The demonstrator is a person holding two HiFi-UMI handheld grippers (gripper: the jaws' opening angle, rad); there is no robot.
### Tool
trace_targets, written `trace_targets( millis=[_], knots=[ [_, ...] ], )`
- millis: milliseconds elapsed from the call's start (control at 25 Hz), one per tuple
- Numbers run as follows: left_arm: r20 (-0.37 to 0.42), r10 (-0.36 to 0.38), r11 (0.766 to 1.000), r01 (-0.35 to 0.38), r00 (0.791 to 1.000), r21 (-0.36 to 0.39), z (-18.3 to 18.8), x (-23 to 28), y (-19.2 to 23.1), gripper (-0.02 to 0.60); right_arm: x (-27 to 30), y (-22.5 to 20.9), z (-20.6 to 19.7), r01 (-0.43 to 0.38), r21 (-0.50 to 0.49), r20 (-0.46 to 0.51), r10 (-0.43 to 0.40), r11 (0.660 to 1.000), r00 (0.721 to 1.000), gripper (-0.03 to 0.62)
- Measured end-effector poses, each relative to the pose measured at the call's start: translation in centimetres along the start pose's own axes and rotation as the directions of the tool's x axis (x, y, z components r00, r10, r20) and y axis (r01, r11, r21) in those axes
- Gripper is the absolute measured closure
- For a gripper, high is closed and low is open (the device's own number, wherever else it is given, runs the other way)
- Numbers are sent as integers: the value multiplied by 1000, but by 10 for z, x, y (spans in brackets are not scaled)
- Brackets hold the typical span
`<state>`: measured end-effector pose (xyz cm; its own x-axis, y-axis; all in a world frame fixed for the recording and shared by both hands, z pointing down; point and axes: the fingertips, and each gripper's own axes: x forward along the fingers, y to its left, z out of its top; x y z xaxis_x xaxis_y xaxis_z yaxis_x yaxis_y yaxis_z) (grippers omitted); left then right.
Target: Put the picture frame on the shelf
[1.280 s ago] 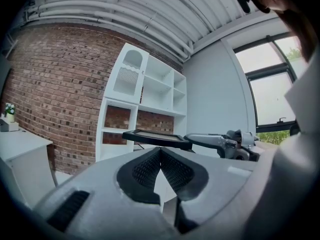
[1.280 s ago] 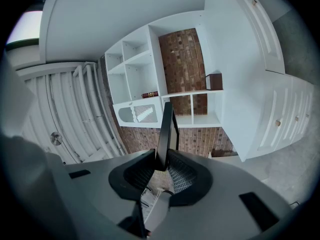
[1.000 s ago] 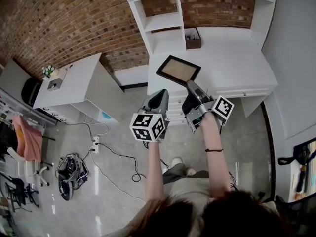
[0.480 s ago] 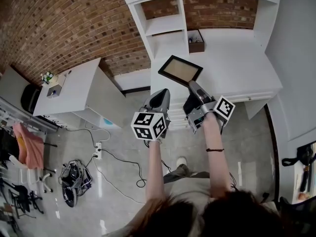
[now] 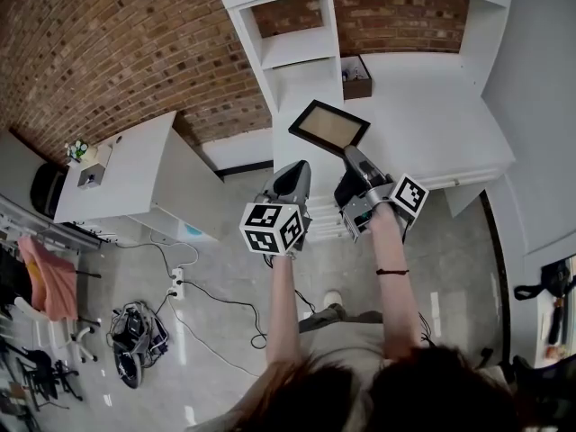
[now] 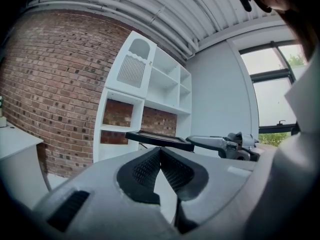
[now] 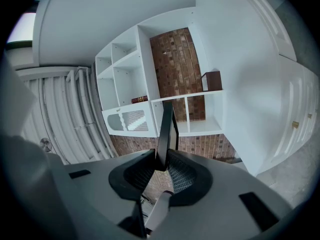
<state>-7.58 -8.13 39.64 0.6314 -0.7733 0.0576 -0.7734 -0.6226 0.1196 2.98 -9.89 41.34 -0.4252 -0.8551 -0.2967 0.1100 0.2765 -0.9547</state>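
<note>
A dark-edged picture frame with a tan panel hangs in the air in front of the white shelf unit. My right gripper is shut on its near edge. In the right gripper view the frame stands edge-on between the pads, and the right gripper pinches its bottom. My left gripper hovers just left of the frame, apart from it. Its jaws meet tip to tip with nothing between them, as the left gripper shows in its own view. There the frame lies flat beyond the tips.
A small brown box stands on the shelf unit's wide counter. A white desk stands to the left against the brick wall. Cables and a dark bundle lie on the floor. A book rests on an upper shelf.
The person has edged a little toward the shelf, so the desk and floor slid down-left in view. Both grippers and the frame keep nearly the same pose.
</note>
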Motion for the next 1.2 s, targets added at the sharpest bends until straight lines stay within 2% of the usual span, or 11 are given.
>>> trace_targets(
  millis=[200,520,720,880,1200],
  knots=[
    [14,-10,1000,10,1000,-20,3,9,15,571,11,-5,-1,9,-4,8,-9,1000,1000,519],
    [6,-69,997,69,998,-27,1,29,18,571,16,-7,17,21,-53,53,-18,998,998,520],
    [7,-90,996,90,996,-23,0,34,23,571,21,-10,12,-3,-69,54,6,998,999,520],
    [-12,-91,995,91,996,-37,-10,33,29,571,19,-17,8,11,-65,60,-7,998,998,520],
    [-2,-79,996,79,997,-44,-10,37,37,571,24,-18,15,-4,-74,62,9,997,998,520]
  ],
)
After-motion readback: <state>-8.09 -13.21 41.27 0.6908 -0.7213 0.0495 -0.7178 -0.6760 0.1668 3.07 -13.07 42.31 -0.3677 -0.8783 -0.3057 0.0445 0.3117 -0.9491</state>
